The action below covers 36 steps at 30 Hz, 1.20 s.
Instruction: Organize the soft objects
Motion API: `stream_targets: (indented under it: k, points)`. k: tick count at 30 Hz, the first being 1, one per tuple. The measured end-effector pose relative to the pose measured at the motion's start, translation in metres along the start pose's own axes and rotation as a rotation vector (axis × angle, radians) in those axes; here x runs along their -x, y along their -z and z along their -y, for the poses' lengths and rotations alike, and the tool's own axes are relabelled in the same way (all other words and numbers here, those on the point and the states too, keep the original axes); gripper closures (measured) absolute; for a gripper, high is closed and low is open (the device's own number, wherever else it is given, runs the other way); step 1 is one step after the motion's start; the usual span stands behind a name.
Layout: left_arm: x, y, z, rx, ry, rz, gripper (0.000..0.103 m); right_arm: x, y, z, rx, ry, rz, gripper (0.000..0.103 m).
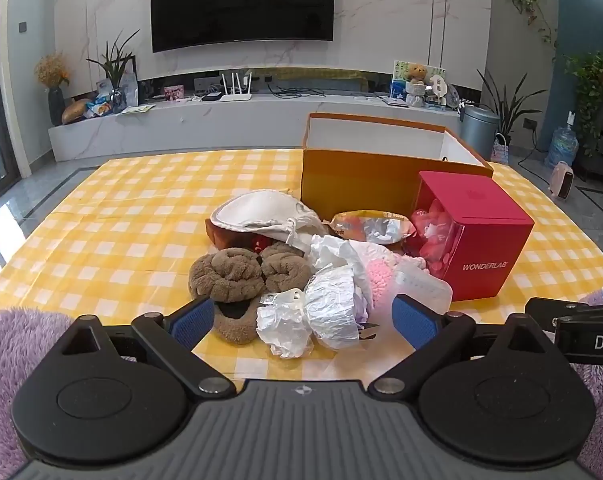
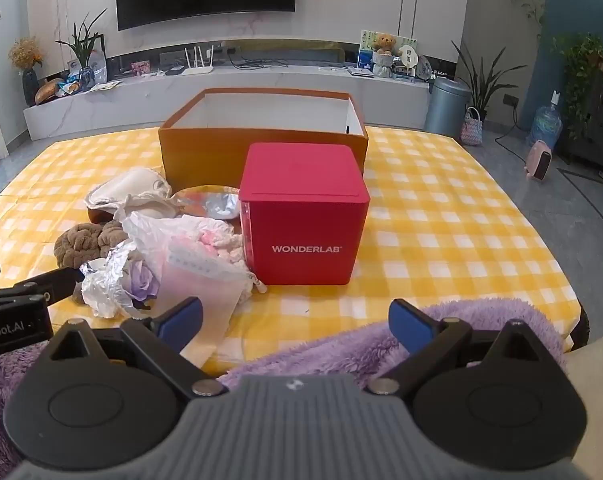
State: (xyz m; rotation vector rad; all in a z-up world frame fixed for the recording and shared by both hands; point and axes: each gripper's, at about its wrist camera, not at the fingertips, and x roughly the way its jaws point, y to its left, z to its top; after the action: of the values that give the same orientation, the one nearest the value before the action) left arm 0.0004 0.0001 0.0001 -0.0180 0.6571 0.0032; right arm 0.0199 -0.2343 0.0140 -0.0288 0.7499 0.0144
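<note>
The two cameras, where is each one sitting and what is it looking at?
Left wrist: sits on the left gripper, low over the table's near edge, facing the pile with the brown slippers; its own open blue fingers and the right gripper's tip show.
Right wrist: sits on the right gripper, facing the red box; its open fingers and the left gripper show.
Both see the orange box, the TV and the checked tablecloth.

Curved TV (image 1: pixel 243 2) mounted on marble wall; white router (image 1: pixel 236 90), teddy bear (image 1: pixel 416 73) set on console; grey bin (image 1: pixel 478 130) beside
</note>
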Motion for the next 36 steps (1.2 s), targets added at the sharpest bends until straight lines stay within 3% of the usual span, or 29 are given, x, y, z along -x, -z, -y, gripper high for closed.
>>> stream_targets:
  k: [5, 13, 17, 24, 36]
  points:
    - [0.0095, 0.0001, 0.0041, -0.016, 0.035, 0.058, 0.0, -0.0007, -0.0001, 0.0006, 0.001, -0.003, -0.002, 0.005]
    - [0.0077, -0.0004, 0.0028, 0.0, 0.027, 0.056, 0.0, -0.0002, -0.0003, 0.0006, -0.004, -0.001, -0.006, 0.005]
    - [0.008, 0.0008, 0.0007, 0.005, 0.08, 0.051, 0.0, -0.0013, 0.0012, -0.0009, -0.002, -0.003, -0.009, 0.005]
    - [0.0073, 0.0033, 0.0081, -0.027, 0.106, 0.039, 0.001, -0.0003, 0.0008, 0.0005, -0.004, -0.006, -0.008, 0.005]
    - [0.0036, 0.0034, 0.0053, -0.024, 0.066, 0.03, 0.001, -0.0016, 0.003, 0.0015, -0.004, -0.005, -0.013, 0.005]
